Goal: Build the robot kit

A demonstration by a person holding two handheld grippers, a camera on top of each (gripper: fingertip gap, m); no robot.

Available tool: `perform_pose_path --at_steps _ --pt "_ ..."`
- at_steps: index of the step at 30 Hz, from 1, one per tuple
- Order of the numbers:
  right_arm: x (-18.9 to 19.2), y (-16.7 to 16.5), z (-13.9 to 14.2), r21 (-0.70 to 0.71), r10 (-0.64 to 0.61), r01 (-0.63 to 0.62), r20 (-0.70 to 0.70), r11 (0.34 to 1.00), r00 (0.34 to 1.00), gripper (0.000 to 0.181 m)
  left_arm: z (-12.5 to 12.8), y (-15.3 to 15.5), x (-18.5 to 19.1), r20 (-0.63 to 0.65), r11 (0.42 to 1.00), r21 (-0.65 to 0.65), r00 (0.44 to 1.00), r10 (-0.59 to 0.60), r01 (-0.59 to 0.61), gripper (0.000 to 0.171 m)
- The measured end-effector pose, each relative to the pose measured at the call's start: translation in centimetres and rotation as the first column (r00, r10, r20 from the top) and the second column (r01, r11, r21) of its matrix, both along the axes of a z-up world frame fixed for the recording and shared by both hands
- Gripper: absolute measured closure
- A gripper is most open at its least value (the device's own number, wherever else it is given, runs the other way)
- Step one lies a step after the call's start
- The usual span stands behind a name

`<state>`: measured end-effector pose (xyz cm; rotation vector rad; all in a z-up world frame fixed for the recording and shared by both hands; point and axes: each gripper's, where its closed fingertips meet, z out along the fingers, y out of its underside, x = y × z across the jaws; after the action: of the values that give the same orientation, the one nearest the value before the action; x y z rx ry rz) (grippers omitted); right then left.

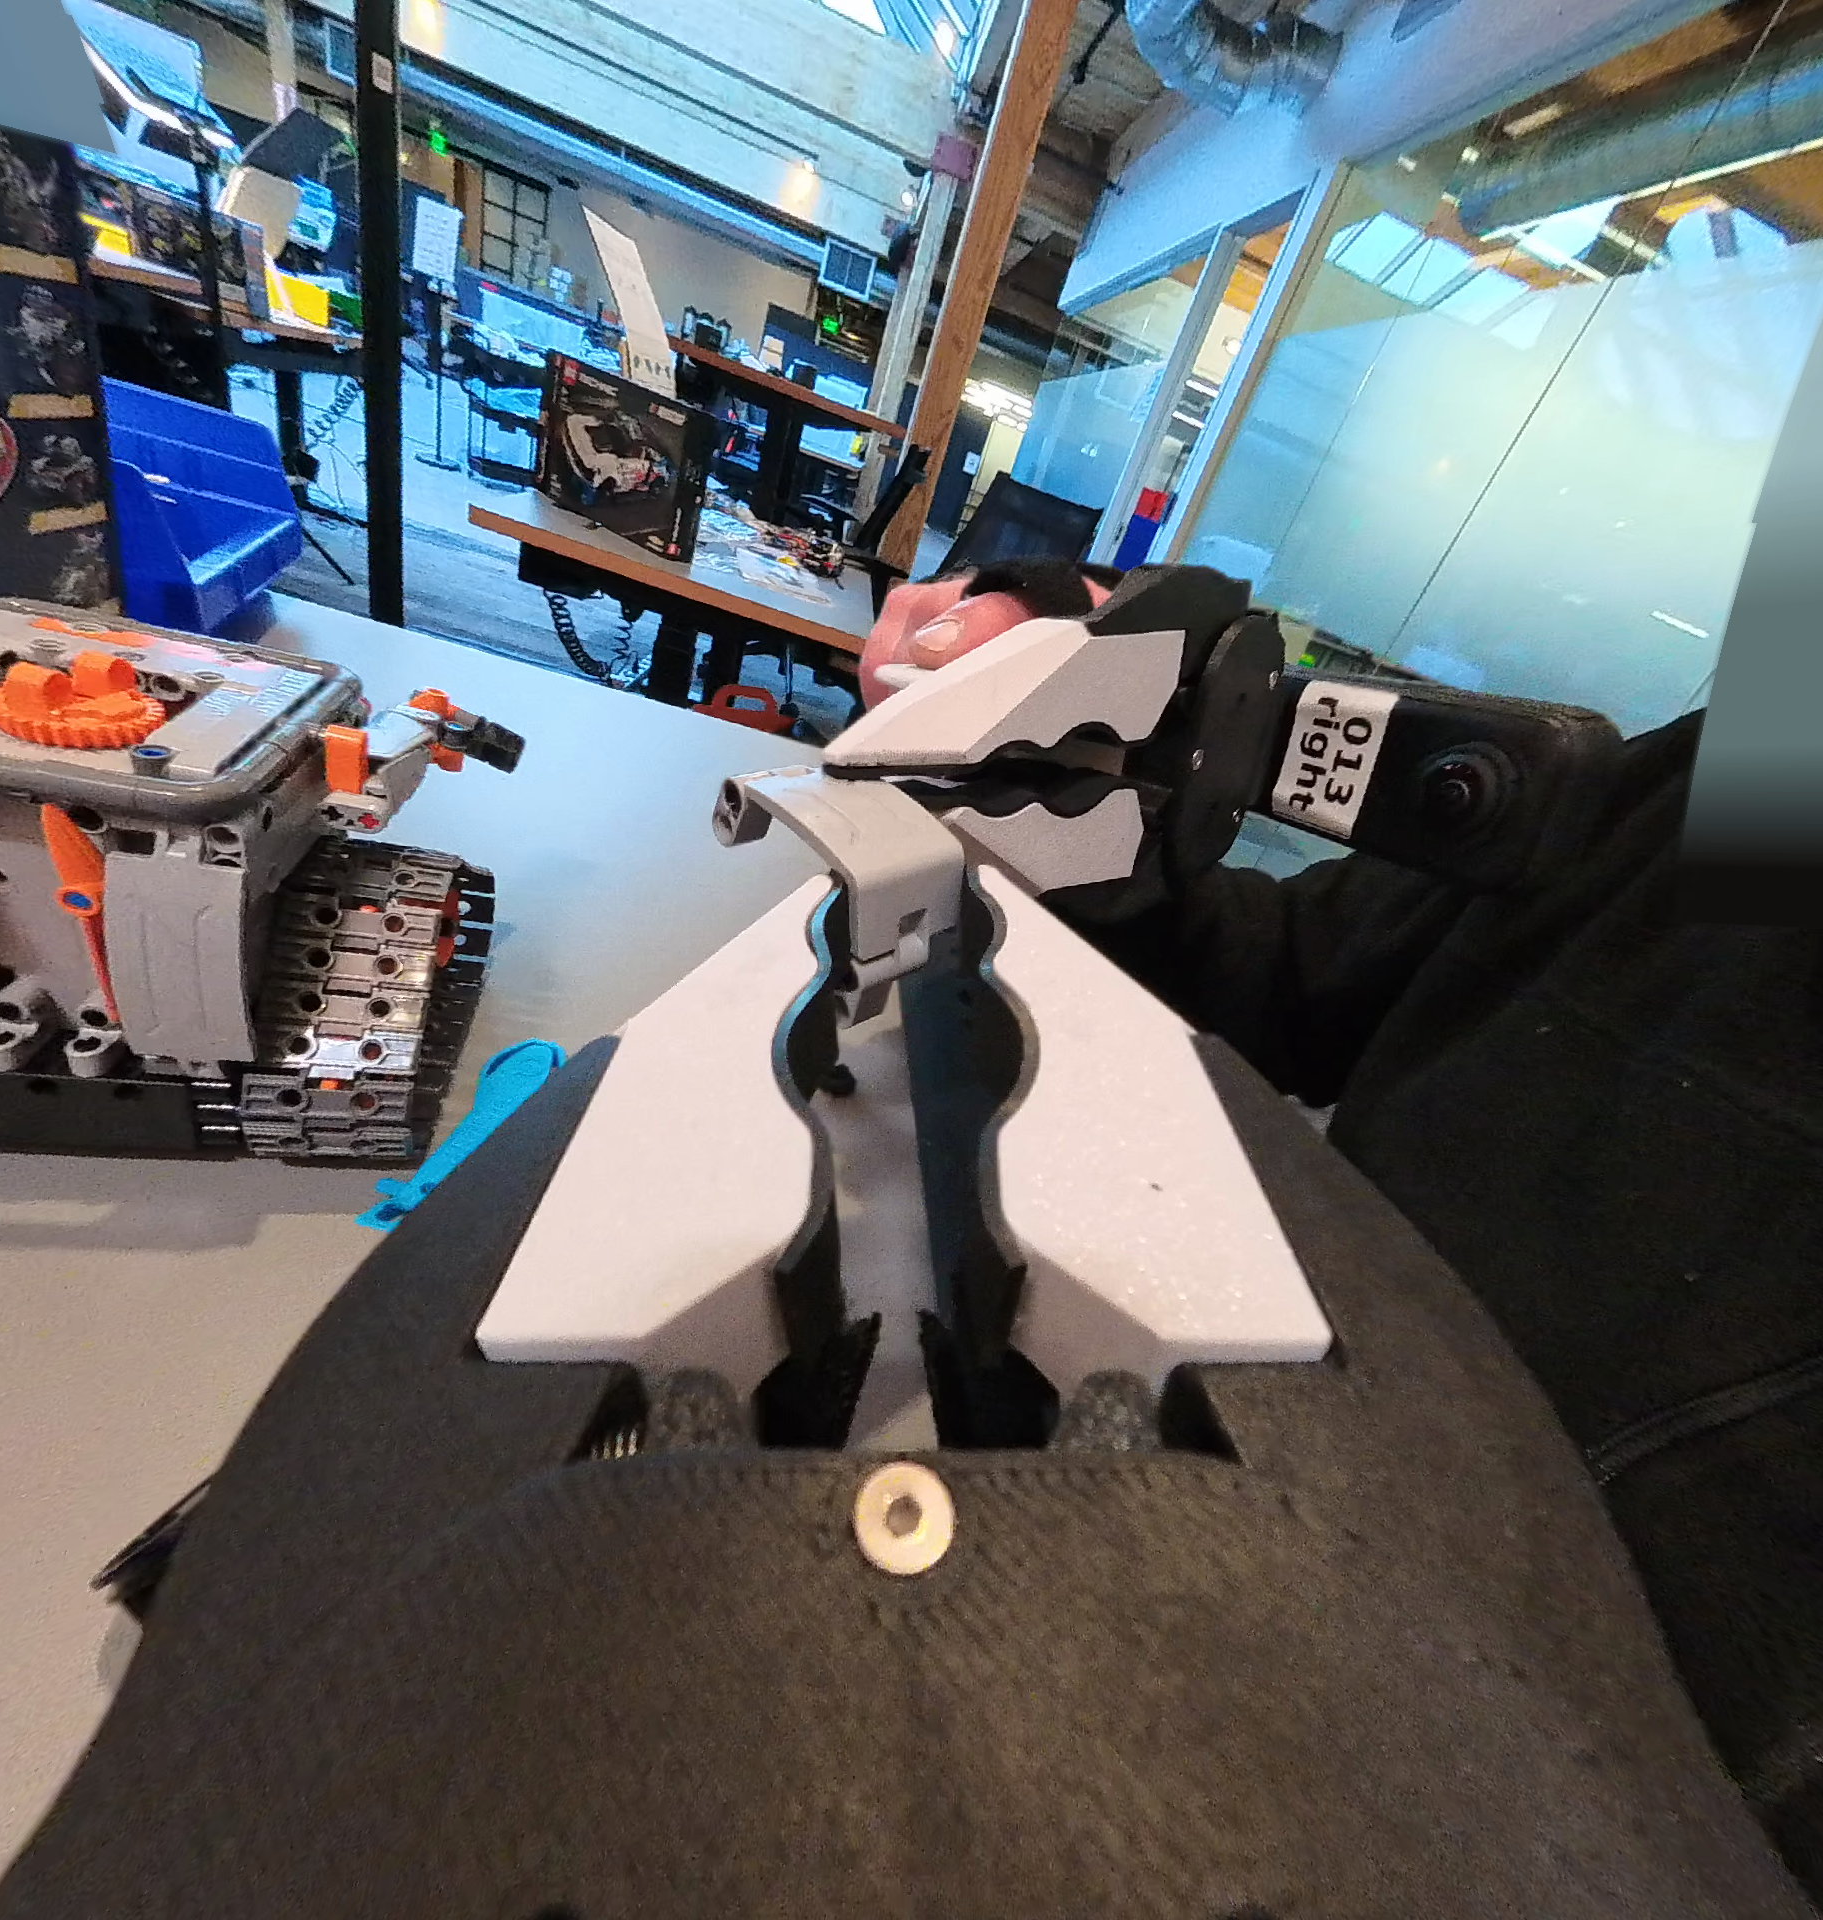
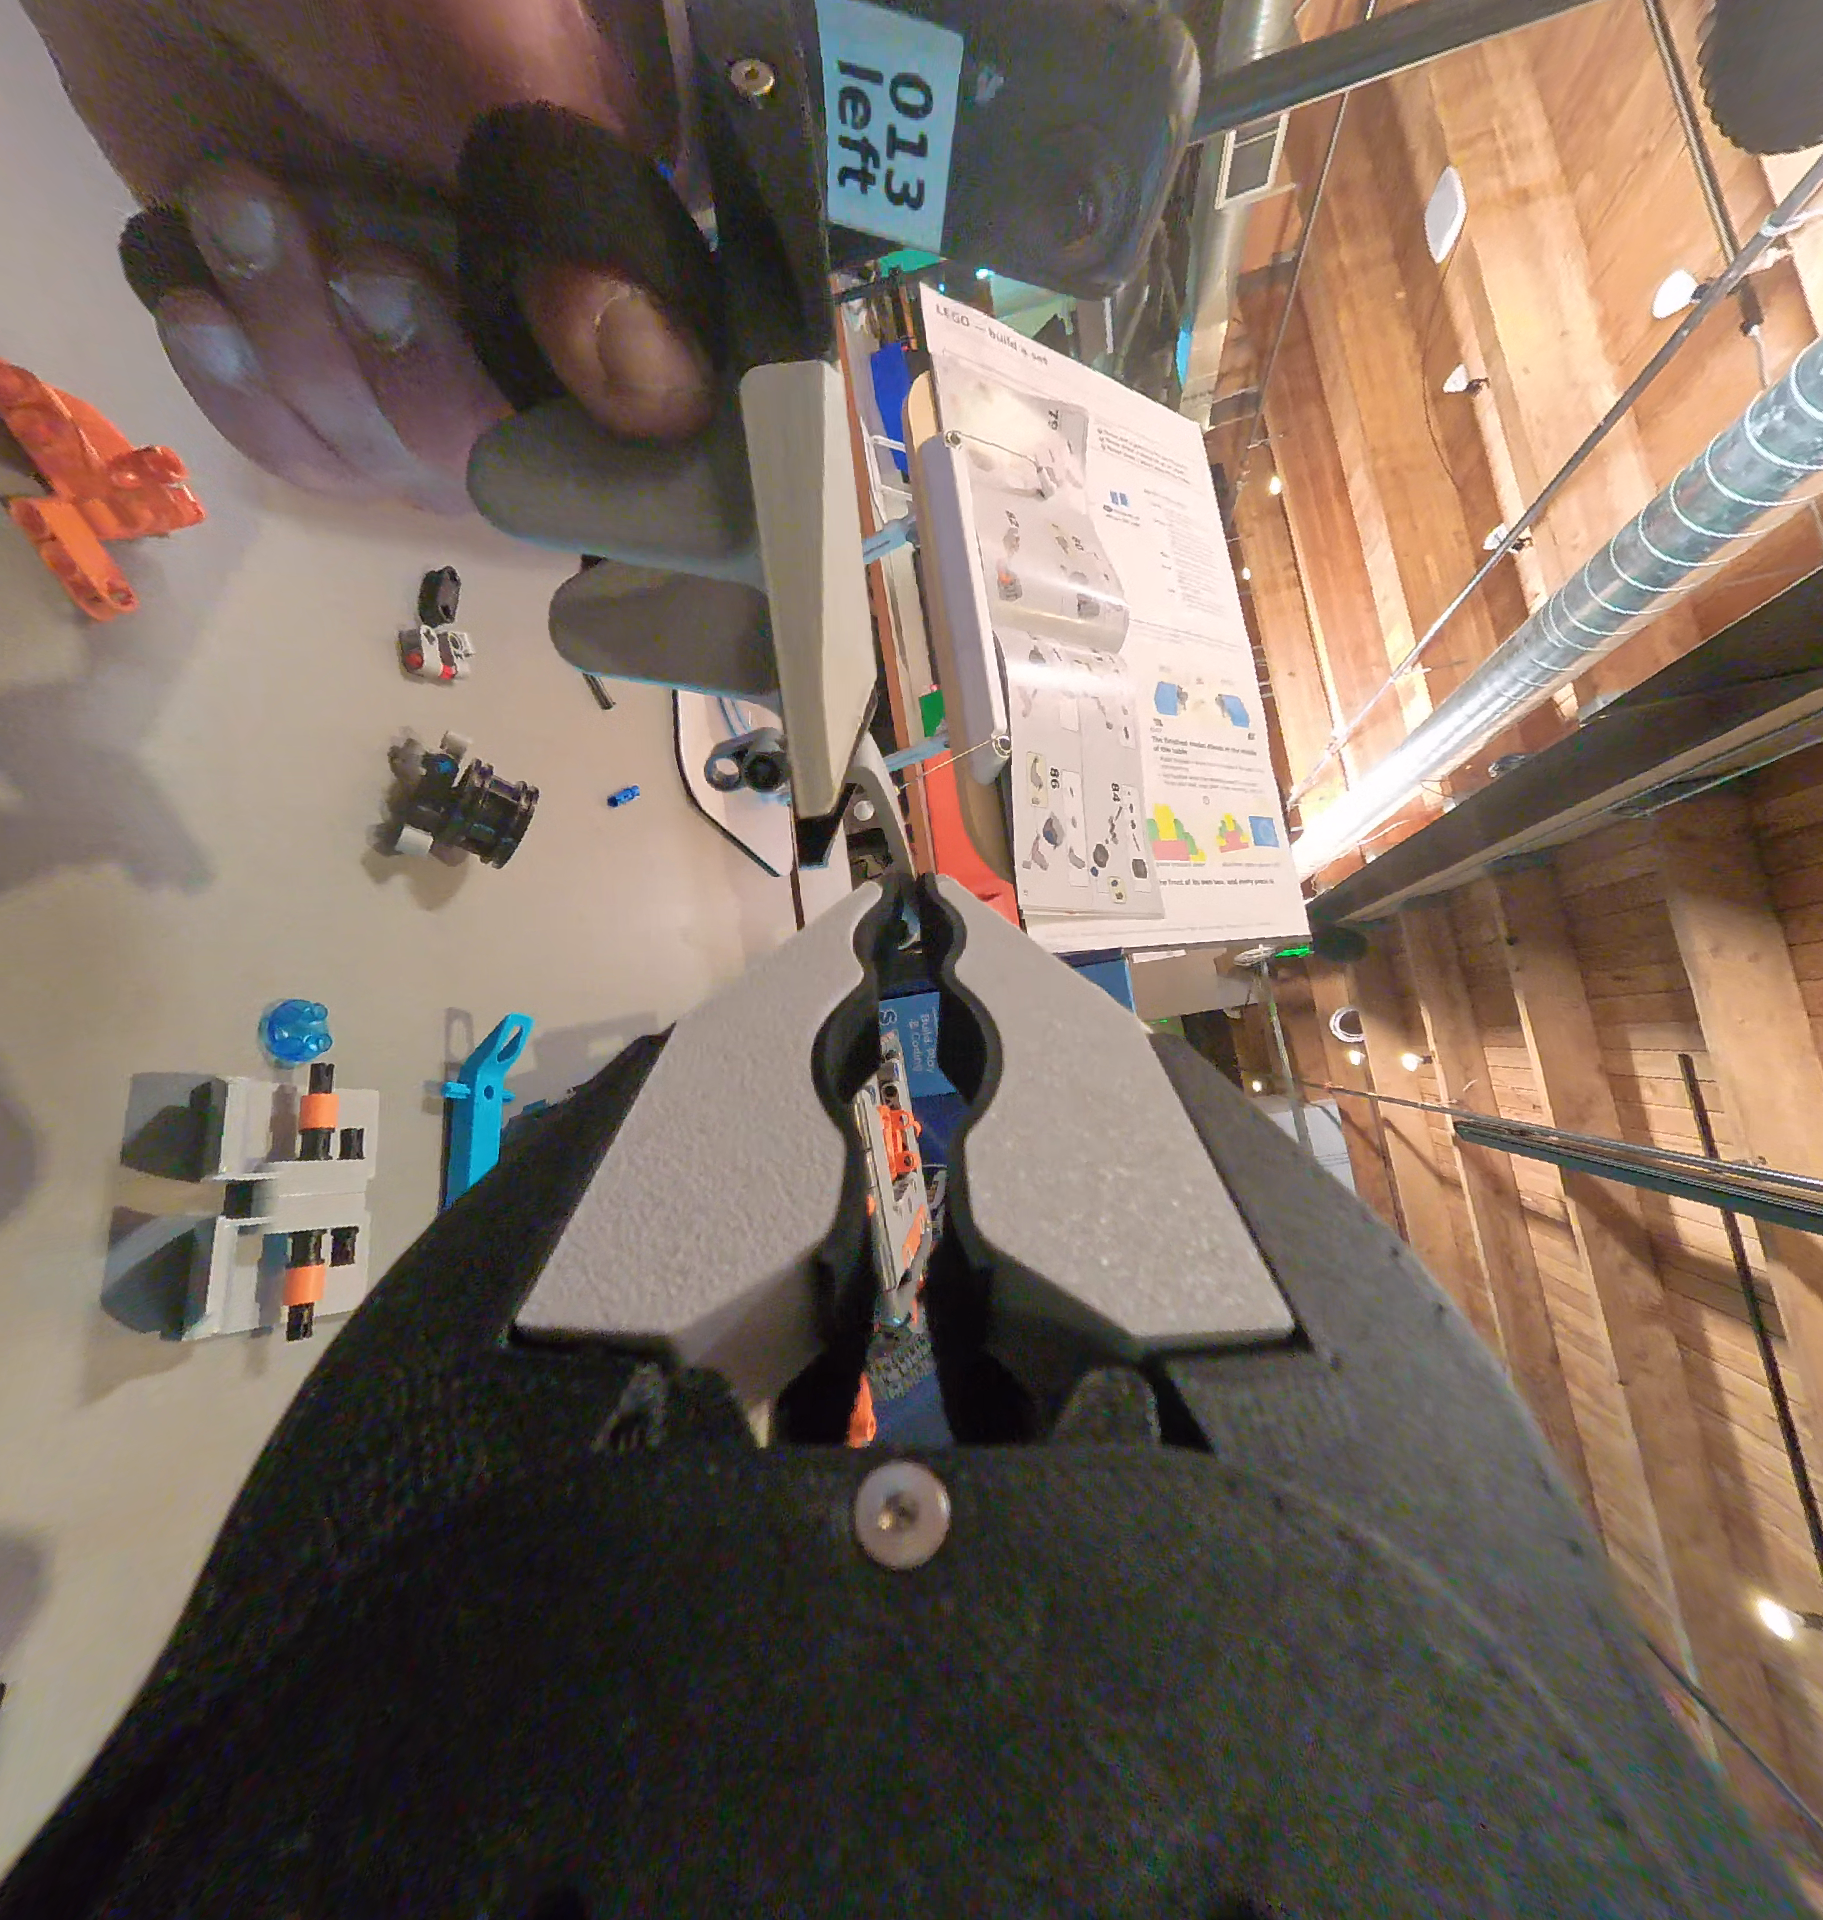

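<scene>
A grey curved panel piece (image 1: 834, 831) is held in the air above the white table (image 1: 616, 831). My left gripper (image 1: 891, 899) is shut on its lower end. My right gripper (image 1: 886, 779) comes in from the right and is shut on its upper edge, with a hand behind it. In the right wrist view my right gripper (image 2: 912, 891) has its jaws closed at the tips, against the left gripper (image 2: 822, 831). The panel's pin-hole end (image 2: 751, 767) shows just beyond. How much of the panel lies between the right pads is hidden.
A grey and orange tracked model (image 1: 190, 883) stands at the left of the table with a blue tool (image 1: 471, 1132) beside it. Loose parts lie about: an orange piece (image 2: 86, 499), a black wheel assembly (image 2: 460, 800), a grey block assembly (image 2: 252, 1195). An open instruction booklet (image 2: 1083, 623) stands behind. The grippers are tip to tip, or close to it. Left tips and right tips are each some 15 cm from the grey block assembly (image 2: 252, 1195).
</scene>
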<state>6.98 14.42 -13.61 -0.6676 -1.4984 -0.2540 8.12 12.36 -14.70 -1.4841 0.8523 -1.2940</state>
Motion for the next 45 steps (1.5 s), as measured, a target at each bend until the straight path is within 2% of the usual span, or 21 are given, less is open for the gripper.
perform_pose_path --at_steps 8,17,25,29,37,39,41,43,45 --pt "-0.3 0.1 0.1 -0.098 0.041 -0.042 -0.008 0.994 0.999 0.181 1.0 -0.3 -0.2 0.078 0.999 -0.028 0.996 -0.037 0.039 0.153" --pt "-0.7 0.7 0.7 -0.127 0.062 -0.066 -0.037 0.990 0.997 0.181 2.1 -0.4 -0.6 0.156 0.996 -0.054 0.985 -0.068 0.077 0.138" --pt "-0.8 1.2 0.8 -0.135 0.057 -0.064 -0.056 0.989 0.997 0.181 2.5 0.1 -1.2 0.206 0.992 -0.094 0.976 -0.063 0.083 0.137" --pt "-0.7 1.6 0.7 -0.148 0.050 -0.060 -0.073 0.987 0.996 0.181 2.4 0.4 -1.3 0.197 0.995 -0.082 0.980 -0.040 0.057 0.136" --pt "0.0 2.3 0.6 -0.247 0.051 -0.080 -0.120 0.966 0.991 0.181 2.2 1.1 -1.7 0.129 0.999 0.021 0.991 0.043 -0.046 0.135" --pt "0.2 2.7 0.4 -0.328 0.049 -0.094 -0.144 0.940 0.988 0.181 2.1 1.4 -1.8 0.112 0.996 0.047 0.991 0.071 -0.076 0.135" --pt "0.4 3.4 0.0 -0.455 0.043 -0.119 -0.174 0.882 0.984 0.181 2.0 1.9 -2.1 0.098 0.992 0.066 0.990 0.100 -0.107 0.135" --pt "0.7 4.2 -0.4 -0.593 0.025 -0.156 -0.223 0.790 0.974 0.181 2.0 2.3 -2.4 0.089 0.987 0.089 0.988 0.130 -0.137 0.134" --pt "1.0 4.7 -0.9 -0.731 0.018 -0.219 -0.272 0.646 0.962 0.181 2.0 2.6 -2.5 0.062 0.978 0.128 0.986 0.157 -0.164 0.133"
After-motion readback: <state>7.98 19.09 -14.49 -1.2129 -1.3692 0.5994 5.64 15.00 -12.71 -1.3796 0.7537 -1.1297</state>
